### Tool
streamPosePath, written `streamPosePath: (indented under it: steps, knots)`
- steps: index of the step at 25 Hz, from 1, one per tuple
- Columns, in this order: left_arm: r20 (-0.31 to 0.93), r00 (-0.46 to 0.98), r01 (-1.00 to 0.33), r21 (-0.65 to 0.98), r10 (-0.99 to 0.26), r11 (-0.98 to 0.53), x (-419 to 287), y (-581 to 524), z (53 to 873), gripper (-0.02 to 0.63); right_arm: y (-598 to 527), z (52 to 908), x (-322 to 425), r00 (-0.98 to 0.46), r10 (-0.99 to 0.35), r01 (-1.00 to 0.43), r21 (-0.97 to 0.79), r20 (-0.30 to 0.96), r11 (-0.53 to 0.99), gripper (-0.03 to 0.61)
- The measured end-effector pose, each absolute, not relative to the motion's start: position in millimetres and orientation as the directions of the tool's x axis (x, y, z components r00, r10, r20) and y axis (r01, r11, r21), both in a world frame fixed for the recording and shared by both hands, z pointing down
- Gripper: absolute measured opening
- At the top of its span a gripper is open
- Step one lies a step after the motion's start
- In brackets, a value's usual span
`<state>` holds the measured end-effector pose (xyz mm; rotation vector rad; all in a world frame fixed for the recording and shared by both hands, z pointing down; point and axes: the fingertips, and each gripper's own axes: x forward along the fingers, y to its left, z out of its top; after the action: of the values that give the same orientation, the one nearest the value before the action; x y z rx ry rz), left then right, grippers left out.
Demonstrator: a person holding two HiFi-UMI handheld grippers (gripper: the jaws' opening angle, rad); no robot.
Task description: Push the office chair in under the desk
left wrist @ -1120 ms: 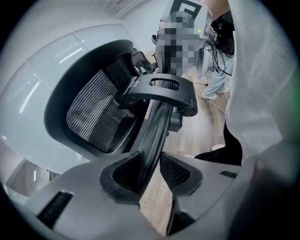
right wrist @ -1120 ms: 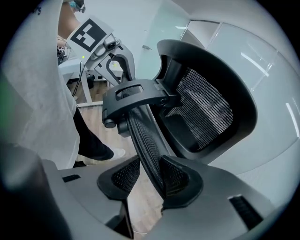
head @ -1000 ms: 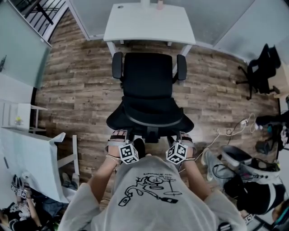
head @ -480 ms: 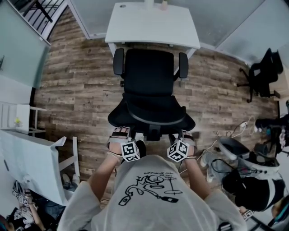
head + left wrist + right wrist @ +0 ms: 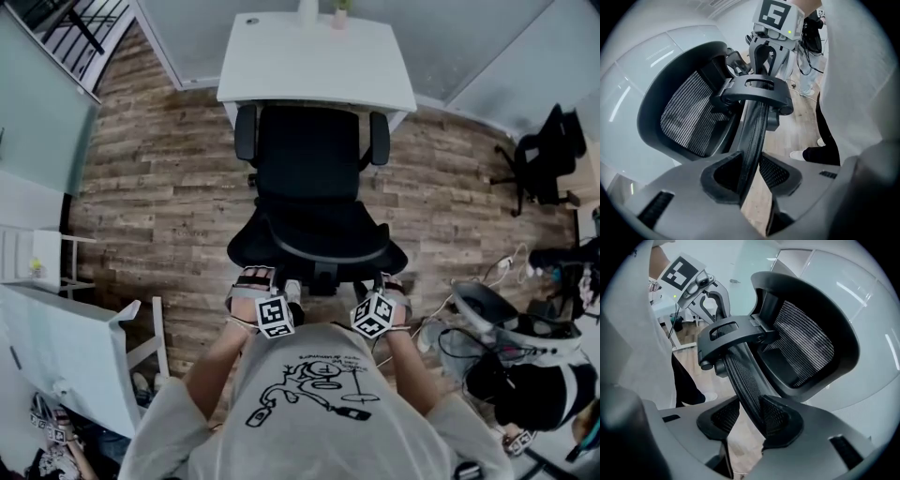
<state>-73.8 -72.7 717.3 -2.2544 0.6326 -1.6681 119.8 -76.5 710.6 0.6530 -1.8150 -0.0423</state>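
Left tongs [image 5: 751, 174] closing, right tongs [image 5: 749, 420] opening, astride backrest [image 5: 317, 232].

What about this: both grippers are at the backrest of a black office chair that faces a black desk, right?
Not quite. The head view shows the desk is white, not black. The rest holds: the left gripper and right gripper are at the backrest of the black office chair that faces it.
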Motion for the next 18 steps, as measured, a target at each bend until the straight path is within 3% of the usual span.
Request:
streamPosePath:
  steps: [18]
  knots:
    - [0.836,0.248,-0.185,-0.456,-0.490,-0.871,-85.1,-119.9,722.2,0.124,-121.1,714.8,107.9,-0.170,-0.455,-0.423,0.352,0.874,0.835,0.164]
